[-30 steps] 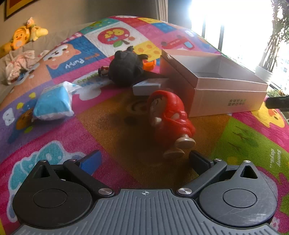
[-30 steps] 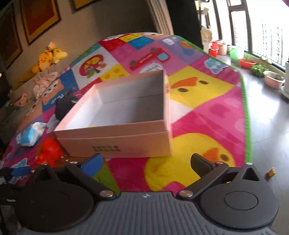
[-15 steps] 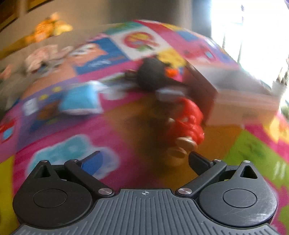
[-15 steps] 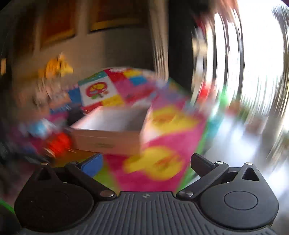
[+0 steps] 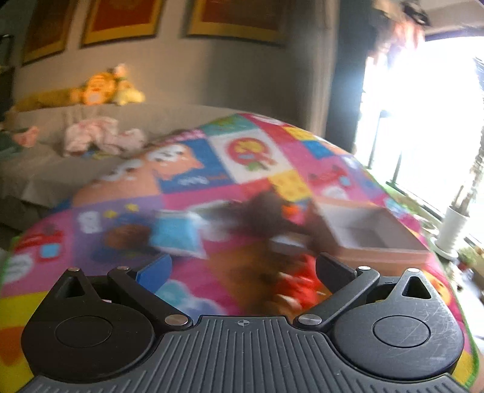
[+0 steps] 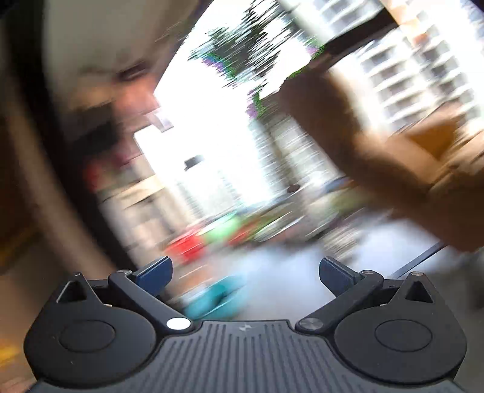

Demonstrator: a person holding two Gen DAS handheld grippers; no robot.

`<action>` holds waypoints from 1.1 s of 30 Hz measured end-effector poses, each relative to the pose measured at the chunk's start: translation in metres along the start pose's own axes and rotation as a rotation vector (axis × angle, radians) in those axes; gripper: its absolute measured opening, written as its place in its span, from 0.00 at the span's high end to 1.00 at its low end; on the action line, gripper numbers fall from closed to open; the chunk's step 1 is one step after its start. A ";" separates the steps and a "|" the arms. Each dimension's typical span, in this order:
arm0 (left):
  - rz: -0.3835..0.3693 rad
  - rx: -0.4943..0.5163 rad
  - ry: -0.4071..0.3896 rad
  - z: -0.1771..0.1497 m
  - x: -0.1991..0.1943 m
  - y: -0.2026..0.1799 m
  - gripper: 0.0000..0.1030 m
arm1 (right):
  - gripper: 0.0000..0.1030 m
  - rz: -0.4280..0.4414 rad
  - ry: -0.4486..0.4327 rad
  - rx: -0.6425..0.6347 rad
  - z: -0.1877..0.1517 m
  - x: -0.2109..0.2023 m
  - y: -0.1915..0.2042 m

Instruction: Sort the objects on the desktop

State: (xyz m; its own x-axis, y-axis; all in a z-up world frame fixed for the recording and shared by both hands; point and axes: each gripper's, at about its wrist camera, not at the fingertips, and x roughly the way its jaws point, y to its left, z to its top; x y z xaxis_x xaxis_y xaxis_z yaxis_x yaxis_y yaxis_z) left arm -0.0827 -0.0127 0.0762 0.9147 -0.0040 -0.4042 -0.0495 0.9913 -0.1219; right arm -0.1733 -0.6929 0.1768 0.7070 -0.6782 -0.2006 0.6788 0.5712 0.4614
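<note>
Colourful cartoon squares cover the play mat (image 5: 193, 208) that fills the left wrist view, with a grey sofa (image 5: 45, 163) behind it carrying a yellow plush toy (image 5: 99, 89) and a crumpled pink cloth (image 5: 99, 139), framed pictures (image 5: 239, 18) on the wall above and a bright window (image 5: 423, 121) to the right. On the mat an open pink cardboard box (image 5: 363, 235) sits at the right; just left of it lie a blurred dark plush toy (image 5: 266, 211) and a small grey box (image 5: 287, 243), and further left a blue packet (image 5: 177, 237). A red figurine (image 5: 298, 285) lies nearest the camera, close to the right finger of the left gripper (image 5: 242, 266), whose fingers are spread wide with nothing between them. The right wrist view is heavily smeared: a person's bare forearm (image 6: 378, 160) crosses the upper right against a bright window, and only red, green and teal blurs show lower down. The right gripper (image 6: 245, 269) also stands wide apart and holds nothing.
</note>
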 end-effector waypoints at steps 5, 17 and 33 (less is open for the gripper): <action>0.096 0.028 0.052 -0.030 0.037 -0.051 0.00 | 0.00 -0.290 0.076 -0.313 -0.046 0.142 -0.046; 0.504 -0.060 0.244 -0.049 0.082 -0.055 0.00 | 0.07 -0.184 0.920 -0.167 -0.384 0.423 -0.104; 0.864 -0.049 0.256 -0.051 0.089 -0.064 0.00 | 0.35 -0.266 1.032 -0.297 -0.571 0.586 -0.098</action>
State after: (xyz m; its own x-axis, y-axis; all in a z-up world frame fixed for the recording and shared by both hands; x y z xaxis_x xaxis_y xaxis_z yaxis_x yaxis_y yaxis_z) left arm -0.0189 -0.0835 0.0021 0.4337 0.7049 -0.5613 -0.7008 0.6554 0.2816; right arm 0.2873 -0.8821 -0.4793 0.2634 -0.1632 -0.9508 0.7568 0.6462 0.0987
